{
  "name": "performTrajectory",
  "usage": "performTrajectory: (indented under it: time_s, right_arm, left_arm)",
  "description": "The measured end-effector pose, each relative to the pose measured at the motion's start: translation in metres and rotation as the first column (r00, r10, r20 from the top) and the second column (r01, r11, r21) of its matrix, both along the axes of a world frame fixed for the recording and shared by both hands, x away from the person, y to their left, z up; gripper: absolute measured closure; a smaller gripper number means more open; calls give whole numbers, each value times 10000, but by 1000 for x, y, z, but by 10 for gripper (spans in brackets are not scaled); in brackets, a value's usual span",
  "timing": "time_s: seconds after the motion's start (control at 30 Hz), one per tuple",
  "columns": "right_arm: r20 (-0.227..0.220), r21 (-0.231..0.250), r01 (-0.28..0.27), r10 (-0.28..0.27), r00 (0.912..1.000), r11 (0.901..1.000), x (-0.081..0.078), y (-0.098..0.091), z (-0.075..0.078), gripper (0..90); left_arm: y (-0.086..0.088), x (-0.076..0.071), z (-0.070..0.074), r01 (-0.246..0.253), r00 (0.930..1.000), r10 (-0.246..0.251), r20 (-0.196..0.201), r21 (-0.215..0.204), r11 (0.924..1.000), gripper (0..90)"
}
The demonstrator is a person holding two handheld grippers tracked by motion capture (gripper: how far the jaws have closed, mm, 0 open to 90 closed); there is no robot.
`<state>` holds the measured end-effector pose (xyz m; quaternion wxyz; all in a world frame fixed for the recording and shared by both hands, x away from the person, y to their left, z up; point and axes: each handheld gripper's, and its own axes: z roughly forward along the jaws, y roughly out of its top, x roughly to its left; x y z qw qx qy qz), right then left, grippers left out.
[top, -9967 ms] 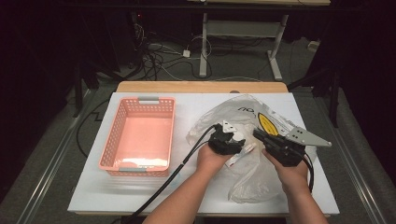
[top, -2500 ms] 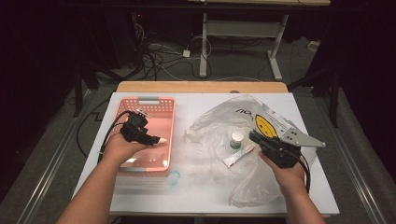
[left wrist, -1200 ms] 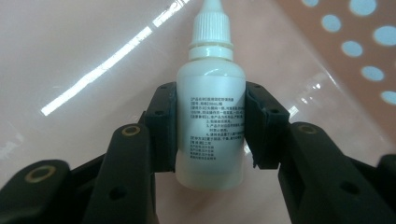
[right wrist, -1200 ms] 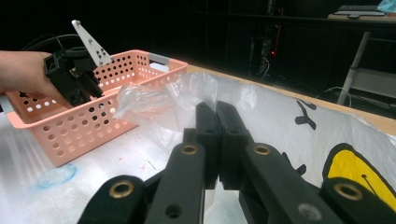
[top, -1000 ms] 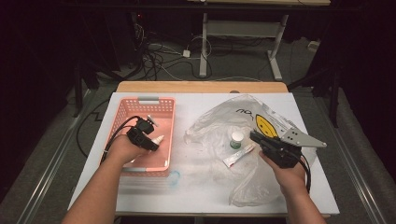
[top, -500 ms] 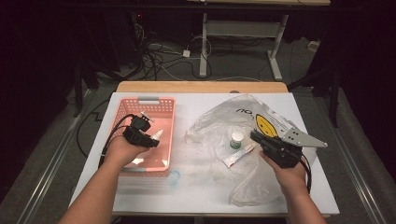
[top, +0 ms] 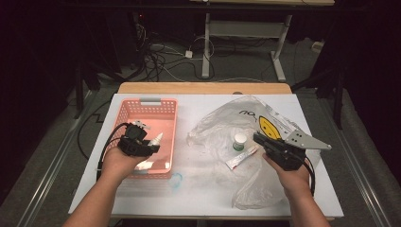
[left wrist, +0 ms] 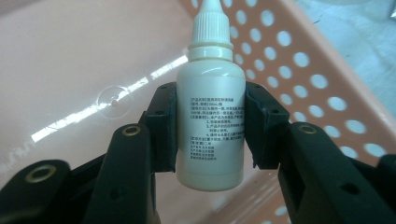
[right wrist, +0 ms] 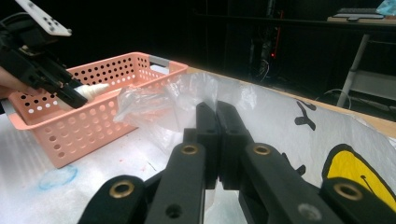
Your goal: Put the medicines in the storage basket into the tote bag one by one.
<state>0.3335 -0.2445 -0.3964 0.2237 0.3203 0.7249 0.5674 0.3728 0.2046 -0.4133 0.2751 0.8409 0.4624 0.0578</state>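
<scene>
Basket [top: 163,106] left – bag [top: 222,125] right

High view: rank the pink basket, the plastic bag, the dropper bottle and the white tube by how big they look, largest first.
1. plastic bag
2. pink basket, looking somewhat smaller than the bag
3. white tube
4. dropper bottle, partly hidden between the left gripper's jaws, so its place against the tube is unsure.

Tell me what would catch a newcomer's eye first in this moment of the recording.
The pink basket at the table's left, with the left gripper above it clamped on a small white dropper bottle, nozzle pointing away from the hand. On the right lies a crumpled clear plastic bag with a yellow smiley face, where the right gripper pinches the plastic, shut.
</scene>
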Motion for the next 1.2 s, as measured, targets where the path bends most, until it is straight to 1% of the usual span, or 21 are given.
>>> performTrajectory:
  time_s: [0.1,0.17,0.3,0.37,0.47,0.63,0.83,1.07,1.2]
  right_arm:
    - [-2,3,-4,4,10000,10000,0,1,0,900]
    - [-2,3,-20,20,10000,10000,-1,1,0,900]
    - [8,-28,-31,31,10000,10000,-1,1,0,900]
    - [40,-43,-47,47,10000,10000,-1,1,0,900]
    - [70,-34,-44,44,10000,10000,-2,1,1,900]
    - [129,-24,-40,40,9999,10000,-2,1,2,900]
    - [118,-27,-56,57,9999,10000,-3,1,2,900]
    - [92,-29,-80,81,9999,10000,-3,1,3,900]
    - [170,-50,-100,101,9998,9999,-3,1,4,900]
  left_arm:
    - [0,-9,1,-18,9994,27,348,-276,9996,580]
    - [-1,-15,1,-39,9983,60,585,-362,9993,580]
    - [-2,-24,0,-134,9955,194,930,-654,9978,580]
    - [-2,-28,-1,-128,9946,211,1017,-816,9966,580]
    - [-5,-32,1,-68,9925,170,1212,-839,9965,580]
    - [-10,-38,6,69,9896,109,1434,-1226,9924,581]
    - [-18,-43,13,306,9851,-58,1718,-1416,9895,580]
    - [-31,-49,22,735,9795,-424,1970,-1537,9854,581]
    - [-42,-52,26,1059,9747,-694,2125,-1655,9805,581]
